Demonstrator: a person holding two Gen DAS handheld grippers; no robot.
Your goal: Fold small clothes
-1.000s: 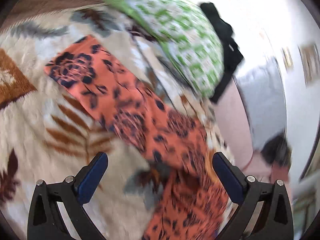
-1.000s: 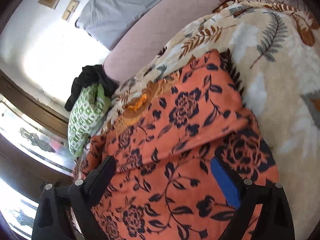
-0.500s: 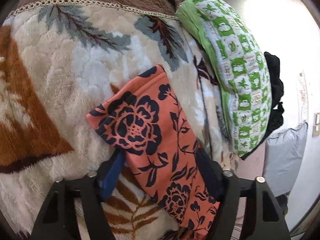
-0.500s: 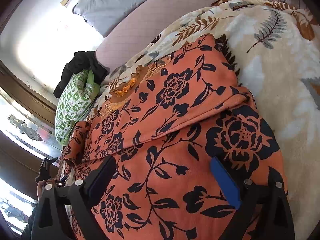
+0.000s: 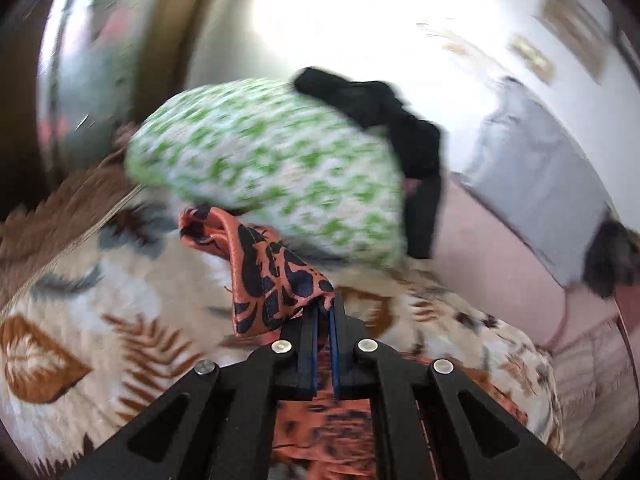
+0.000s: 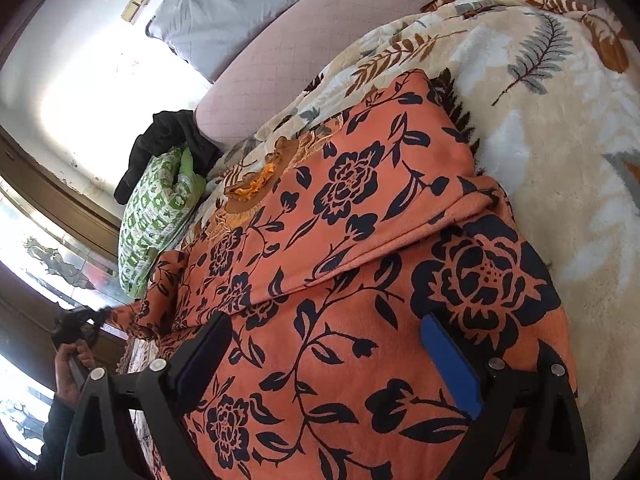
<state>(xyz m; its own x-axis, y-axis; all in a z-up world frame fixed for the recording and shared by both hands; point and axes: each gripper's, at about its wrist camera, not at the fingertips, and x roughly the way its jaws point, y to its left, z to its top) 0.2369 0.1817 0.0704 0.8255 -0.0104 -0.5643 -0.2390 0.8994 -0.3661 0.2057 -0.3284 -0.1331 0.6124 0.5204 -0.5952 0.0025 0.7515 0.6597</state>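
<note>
Orange floral-print fabric garment [image 6: 360,264] lay spread on cream leaf-patterned fleece blanket [image 6: 560,184]. Left gripper [image 5: 325,312] clamped tight on garment's hemmed corner, lifted. Right gripper [image 6: 324,356] stood wide above cloth, holding nothing. Fabric looked thin, limp, light; blur hid detail. Best hold: hemmed edge or corner.

Open passage: bare leaf-print blanket [image 6: 560,152] to the right of the orange floral garment [image 6: 360,280], and bare blanket [image 5: 80,300] left of the lifted cloth corner. Obstacles: green-and-white pillow [image 5: 272,184] bulking just behind that corner; black clothing [image 5: 400,128] draped on the pillow's far side; grey pillow [image 5: 540,184] against the wall; pink mattress edge [image 6: 300,52] beyond the blanket.
</note>
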